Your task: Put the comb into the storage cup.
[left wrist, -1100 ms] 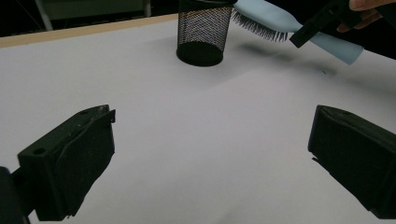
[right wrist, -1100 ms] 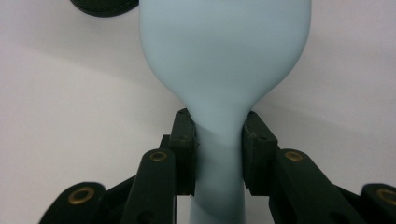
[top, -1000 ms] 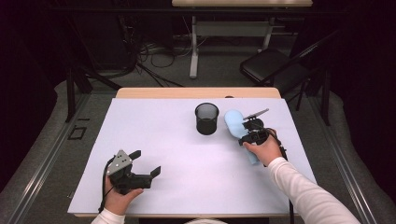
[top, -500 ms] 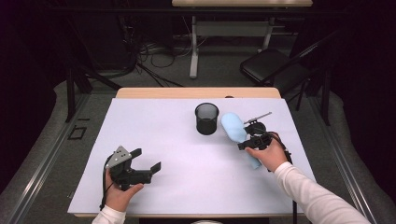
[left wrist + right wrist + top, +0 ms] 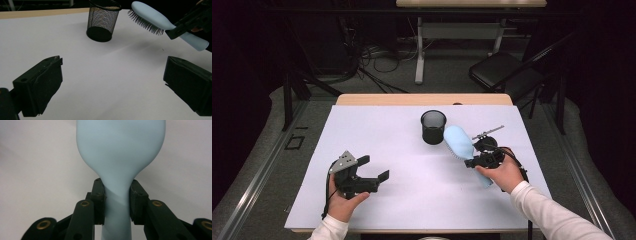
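Observation:
A light blue hairbrush (image 5: 458, 141) hangs over the white table sheet at the right, bristles down, just right of a black mesh cup (image 5: 433, 126). My right gripper (image 5: 476, 161) is shut on the brush's narrow neck (image 5: 117, 202), with both pads pressed on it. From the left gripper view, the brush (image 5: 150, 15) is clear of the sheet beside the cup (image 5: 102, 21). My left gripper (image 5: 374, 167) rests near the front left. Its jaws (image 5: 112, 75) stand wide open and have just been closing slightly, with nothing between them.
The white sheet (image 5: 377, 125) covers a wooden table whose bare edge runs along the back. Beyond it, a dark folding chair (image 5: 502, 70) stands at the back right, and a desk leg (image 5: 419, 55) and cables are on the floor.
My right gripper has drawn the brush slightly toward the near edge and away from the cup. The left gripper has stayed about where it was.

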Demonstrator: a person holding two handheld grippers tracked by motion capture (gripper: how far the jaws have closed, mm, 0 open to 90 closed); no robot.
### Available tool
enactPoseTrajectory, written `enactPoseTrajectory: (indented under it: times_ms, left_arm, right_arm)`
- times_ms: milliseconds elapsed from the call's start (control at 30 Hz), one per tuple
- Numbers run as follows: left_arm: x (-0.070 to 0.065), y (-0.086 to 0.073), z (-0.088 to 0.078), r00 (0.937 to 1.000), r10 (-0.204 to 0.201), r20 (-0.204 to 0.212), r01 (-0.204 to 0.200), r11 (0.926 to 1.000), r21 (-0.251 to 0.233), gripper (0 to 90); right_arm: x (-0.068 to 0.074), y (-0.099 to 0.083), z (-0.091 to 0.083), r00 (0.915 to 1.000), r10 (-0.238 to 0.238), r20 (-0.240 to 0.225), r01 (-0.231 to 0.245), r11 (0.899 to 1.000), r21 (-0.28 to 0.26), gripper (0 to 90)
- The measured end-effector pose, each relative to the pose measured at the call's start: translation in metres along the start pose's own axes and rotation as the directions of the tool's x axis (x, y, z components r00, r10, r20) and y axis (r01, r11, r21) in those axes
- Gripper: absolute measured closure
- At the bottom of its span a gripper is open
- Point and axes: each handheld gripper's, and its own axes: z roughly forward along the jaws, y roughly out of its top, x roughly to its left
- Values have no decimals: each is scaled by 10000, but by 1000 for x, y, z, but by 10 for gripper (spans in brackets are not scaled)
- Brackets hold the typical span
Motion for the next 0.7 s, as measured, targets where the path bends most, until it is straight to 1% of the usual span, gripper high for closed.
enactPoseTrajectory:
  times_ms: [33,67,133,200,233,267,300,400,433,500,567,600,667,700]
  left_arm:
    - [0,1,1,10000,-62,53,62,10000,18,39]
    - [0,3,3,9998,-125,122,124,9999,72,42]
    - [-1,5,5,9995,-199,237,195,9996,182,43]
    - [-2,8,7,9992,-259,318,250,9993,272,47]
    - [-2,9,8,9988,-267,402,255,9993,289,56]
    - [-3,11,10,9986,-258,472,246,9994,256,62]
    - [-4,12,10,9982,-249,538,236,9994,256,68]
    - [-6,15,14,9971,-317,694,304,9993,196,70]
    - [-7,15,15,9966,-350,751,334,9992,227,70]
    - [-7,17,18,9959,-381,817,357,9989,305,71]
    - [-7,19,20,9947,-434,931,397,9984,403,70]
    - [-7,20,20,9944,-442,961,398,9981,474,71]
    - [-6,22,21,9936,-486,1016,437,9978,493,71]
    - [-6,23,22,9930,-557,1039,507,9975,492,71]
  right_arm:
    - [2,0,-1,10000,-17,-24,17,10000,-65,697]
    - [5,0,-2,10000,-48,-61,48,10000,-13,697]
    - [8,0,-2,9996,-238,-143,238,9997,-42,697]
    - [12,0,-2,9992,-341,-206,337,9993,-185,697]
    - [14,1,-2,9991,-340,-258,336,9993,-140,697]
    - [16,1,-2,9986,-437,-300,434,9990,-129,697]
    - [18,1,-2,9986,-423,-325,419,9990,-137,697]
    - [24,2,-1,9974,-573,-443,563,9982,-226,697]
    - [25,3,-1,9969,-607,-505,592,9978,-304,697]
    - [28,4,-1,9959,-709,-563,696,9973,-250,697]
    - [31,4,0,9952,-728,-646,704,9967,-394,697]
    - [32,5,-1,9942,-835,-674,813,9961,-339,698]
    - [36,5,0,9939,-836,-715,806,9957,-448,697]
    - [37,5,0,9928,-929,-754,894,9948,-486,697]
